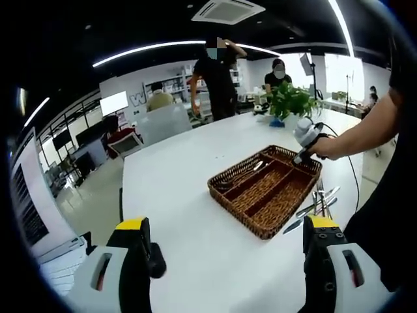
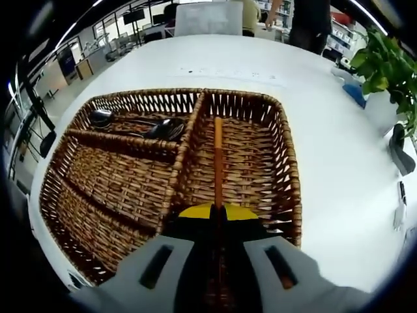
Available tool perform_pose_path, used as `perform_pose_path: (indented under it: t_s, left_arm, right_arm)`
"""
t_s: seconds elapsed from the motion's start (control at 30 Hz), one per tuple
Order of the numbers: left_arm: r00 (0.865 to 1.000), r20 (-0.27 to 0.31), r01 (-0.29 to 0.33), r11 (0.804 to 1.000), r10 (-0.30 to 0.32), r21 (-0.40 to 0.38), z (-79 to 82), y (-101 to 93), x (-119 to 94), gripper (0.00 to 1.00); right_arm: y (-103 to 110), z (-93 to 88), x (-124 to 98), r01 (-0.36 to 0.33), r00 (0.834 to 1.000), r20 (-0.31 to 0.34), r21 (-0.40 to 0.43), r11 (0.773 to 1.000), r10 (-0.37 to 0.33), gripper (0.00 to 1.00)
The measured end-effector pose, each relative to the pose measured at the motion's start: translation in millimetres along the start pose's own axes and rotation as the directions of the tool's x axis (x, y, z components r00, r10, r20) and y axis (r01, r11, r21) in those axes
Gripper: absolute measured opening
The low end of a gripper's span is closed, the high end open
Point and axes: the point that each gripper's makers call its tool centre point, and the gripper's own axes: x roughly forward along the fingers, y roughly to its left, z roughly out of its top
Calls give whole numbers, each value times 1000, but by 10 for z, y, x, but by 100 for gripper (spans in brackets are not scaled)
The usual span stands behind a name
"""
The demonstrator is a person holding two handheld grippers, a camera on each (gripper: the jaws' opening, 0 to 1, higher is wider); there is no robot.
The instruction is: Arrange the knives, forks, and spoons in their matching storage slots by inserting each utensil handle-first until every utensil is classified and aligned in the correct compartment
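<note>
A brown wicker basket [image 1: 238, 194] with several compartments sits on the white table [image 1: 182, 228]. My right gripper [image 2: 218, 210] is shut on a utensil with a slim brown handle [image 2: 218, 153]. The handle points forward over the basket's [image 2: 290, 176] right-hand compartment; the utensil's head is hidden between the jaws. Dark spoons [image 2: 163, 128] lie in the far left compartment. In the left gripper view a hand holds the right gripper [image 1: 306, 138] over the basket's far corner. Loose cutlery [image 1: 319, 203] lies on the table just right of the basket. My left gripper [image 1: 228, 223] stands open above bare table, well short of the basket.
A potted plant [image 1: 290, 101] stands at the table's far end, with people and chairs behind it. In the right gripper view the plant [image 2: 391, 65] is far right, with a dark object [image 2: 401, 153] below it. A cable [image 1: 352, 171] crosses the table's right side.
</note>
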Motion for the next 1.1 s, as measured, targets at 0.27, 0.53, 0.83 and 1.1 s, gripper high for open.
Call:
perform_pose_path:
  t_s: [0.27, 0.53, 0.83, 1.1]
  left_arm:
    - [1000, -3, 5, 1000, -5, 0, -6, 2, 16, 99]
    - [1000, -1, 5, 1000, -5, 1, 6, 10, 33, 99]
    - [1000, 21, 3, 1000, -3, 0, 54, 21, 43, 99]
    - [998, 55, 18, 1000, -17, -12, 105, -1, 62, 99]
  right_arm:
    - [-10, -17, 32, 18, 1000, -4, -35, 999, -19, 2]
    - [-41, -12, 47, 6, 1000, 4, -11, 1000, -6, 3]
    - [-85, 103, -24, -44, 997, 64, -82, 996, 49, 26]
    - [-123, 456, -370, -81, 977, 188, -115, 990, 101, 51]
